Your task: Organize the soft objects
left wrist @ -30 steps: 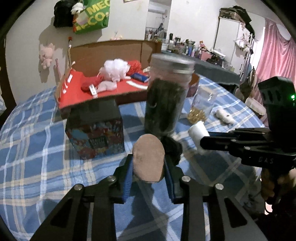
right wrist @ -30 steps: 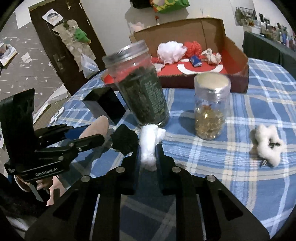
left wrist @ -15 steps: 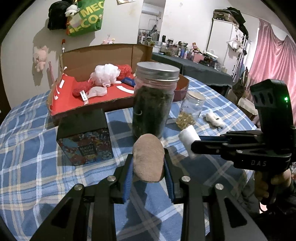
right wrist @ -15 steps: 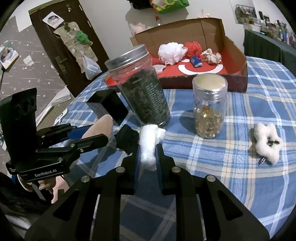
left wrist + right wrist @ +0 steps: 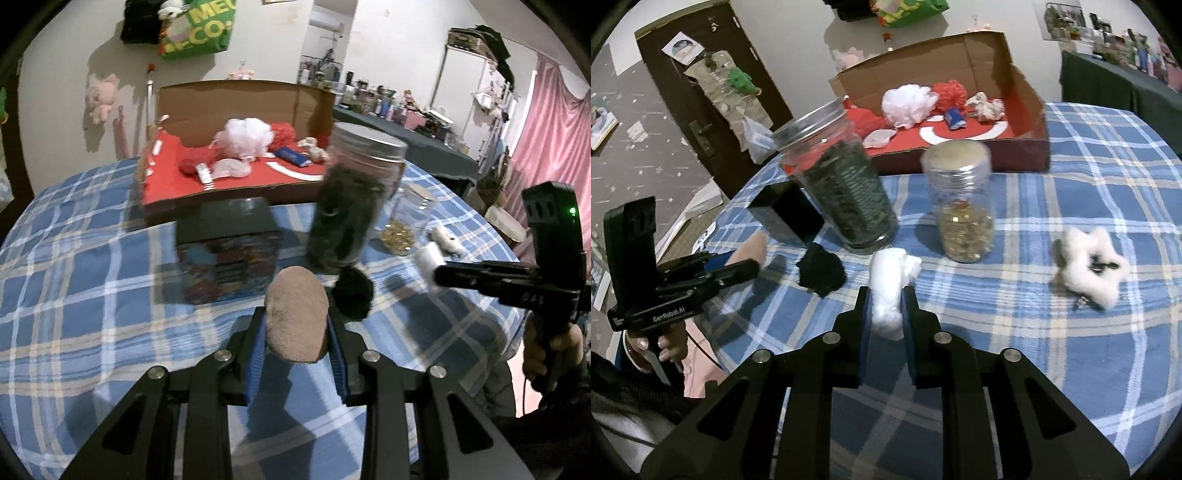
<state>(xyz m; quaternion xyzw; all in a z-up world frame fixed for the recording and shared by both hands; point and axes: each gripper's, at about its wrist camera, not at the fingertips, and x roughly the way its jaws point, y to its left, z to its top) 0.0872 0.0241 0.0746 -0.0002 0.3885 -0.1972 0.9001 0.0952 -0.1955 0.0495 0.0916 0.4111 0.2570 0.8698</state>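
Two handheld grippers hover over a table with a blue plaid cloth (image 5: 1108,177), each already loaded. The left gripper (image 5: 296,338) is narrowed onto a tan plush pad (image 5: 297,314), its blue pads pressing the flanks so that the rounded top bulges above the jaws. The right gripper (image 5: 886,314) is nearly closed on a white cotton wad (image 5: 888,288), pinched thin between the jaws with a loose tuft spilling out ahead.

Both pieces look feather-light and yielding; they should tolerate a firm squeeze without damage, though the wad's fibres could shed or snag. A hold across the thick middle, as now, seems safest.

Just ahead and left of the right gripper lies a black fluffy ball (image 5: 822,273); well to its right sits a white star-shaped plush (image 5: 1089,267). Beyond stand a tall jar of dark leaves (image 5: 846,184) and a smaller jar (image 5: 962,206), both likely rigid and breakable. Farther back, an open cardboard box (image 5: 1027,96) with red lining already holds a white mesh pouf (image 5: 908,105) and other soft things.
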